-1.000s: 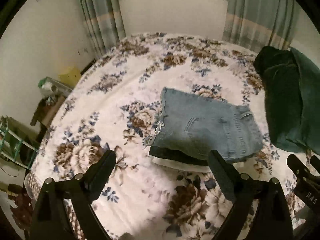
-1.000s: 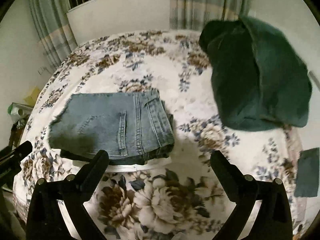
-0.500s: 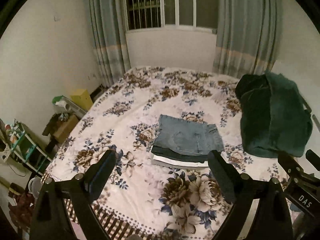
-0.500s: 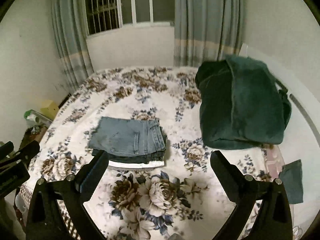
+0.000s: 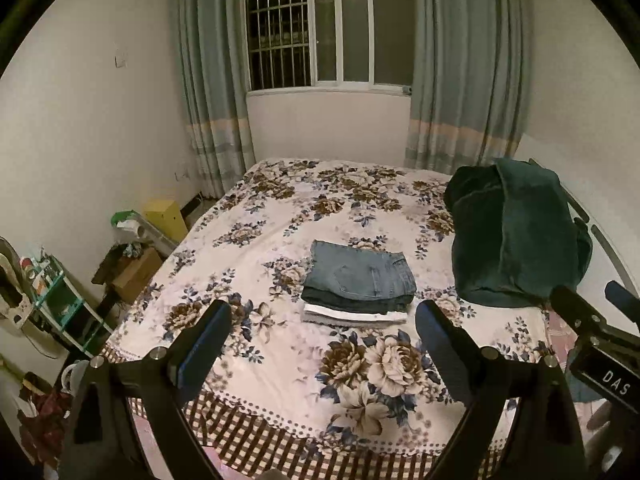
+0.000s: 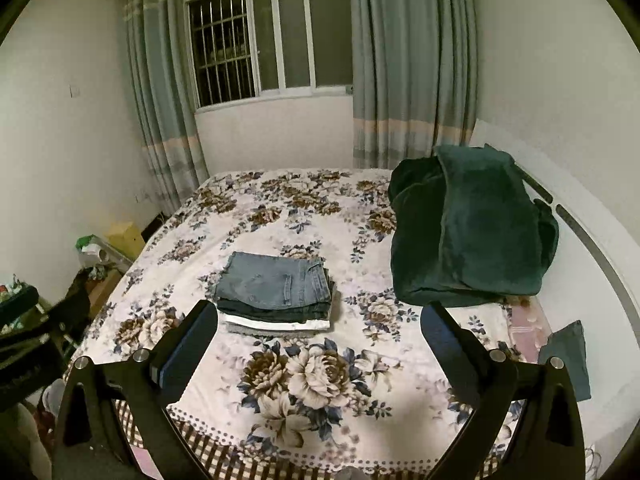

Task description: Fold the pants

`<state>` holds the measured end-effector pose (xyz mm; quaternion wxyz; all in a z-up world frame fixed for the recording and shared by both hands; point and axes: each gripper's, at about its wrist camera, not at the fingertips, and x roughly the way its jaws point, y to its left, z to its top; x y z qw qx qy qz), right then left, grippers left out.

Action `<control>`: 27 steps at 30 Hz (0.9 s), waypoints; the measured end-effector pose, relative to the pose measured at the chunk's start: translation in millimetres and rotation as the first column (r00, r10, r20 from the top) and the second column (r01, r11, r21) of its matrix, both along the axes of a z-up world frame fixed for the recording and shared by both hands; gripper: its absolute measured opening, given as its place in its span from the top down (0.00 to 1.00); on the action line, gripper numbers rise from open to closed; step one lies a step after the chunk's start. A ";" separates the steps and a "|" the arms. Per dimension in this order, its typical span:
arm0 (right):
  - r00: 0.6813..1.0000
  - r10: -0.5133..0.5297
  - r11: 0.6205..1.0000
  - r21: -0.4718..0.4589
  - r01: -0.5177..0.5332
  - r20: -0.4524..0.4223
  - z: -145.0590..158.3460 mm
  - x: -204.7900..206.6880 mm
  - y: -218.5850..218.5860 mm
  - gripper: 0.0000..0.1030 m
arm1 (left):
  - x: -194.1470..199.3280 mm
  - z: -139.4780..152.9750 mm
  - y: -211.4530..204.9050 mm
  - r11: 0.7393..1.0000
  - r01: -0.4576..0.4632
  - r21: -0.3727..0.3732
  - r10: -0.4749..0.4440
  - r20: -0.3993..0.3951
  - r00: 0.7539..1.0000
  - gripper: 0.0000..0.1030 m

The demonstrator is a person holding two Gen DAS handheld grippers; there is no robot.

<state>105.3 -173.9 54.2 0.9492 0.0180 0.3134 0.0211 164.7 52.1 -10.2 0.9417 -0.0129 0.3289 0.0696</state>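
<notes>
so, over on the far left of the left view there's a green shelf [image 5: 60, 300] crammed with small things, then a cardboard box [image 5: 134, 274] and a yellow box [image 5: 166, 216] down between wall and bed. next comes the bed [image 5: 280, 360] with its floral sheet, brown and blue blooms all over, a checked border along the near edge. the left gripper [image 5: 320, 322] hangs above that near edge, fingers spread wide, nothing between them, well apart from the clothes. middle of the bed now: the jeans [image 5: 358, 276] lie folded flat, a neat rectangle, pocket side up, sitting on top of a stack [image 5: 352, 314] of other folded clothes, a dark layer and a white one showing at the front. behind it all, the barred window [image 5: 328, 36] is dark, grey-green curtains [image 5: 212, 80] on both sides. moving right, a big green blanket [image 5: 516, 236] is heaped near the right side of the bed, apart from the stack. at the right rim of the left view the other tool pokes in, lettered "das". from the right view, the right gripper [image 6: 320, 318] is also spread wide and holding nothing, above the near end of the bed, the jeans [image 6: 276, 282] just past its left finger. far right, a small dark cloth [image 6: 568, 358] lies by the bed's edge near the wall.
</notes>
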 end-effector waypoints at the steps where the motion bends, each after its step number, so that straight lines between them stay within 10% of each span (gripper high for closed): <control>1: 1.000 -0.003 1.000 0.001 0.003 0.002 3.4 -4.5 0.4 0.00 | -2.5 1.4 0.4 1.000 0.005 -0.002 -0.005 0.002 1.000 0.08; 27: 1.000 0.001 1.000 -0.004 -0.001 0.020 21.8 -42.9 18.3 0.00 | -32.6 9.4 6.3 0.999 0.042 0.003 -0.042 0.033 0.999 0.00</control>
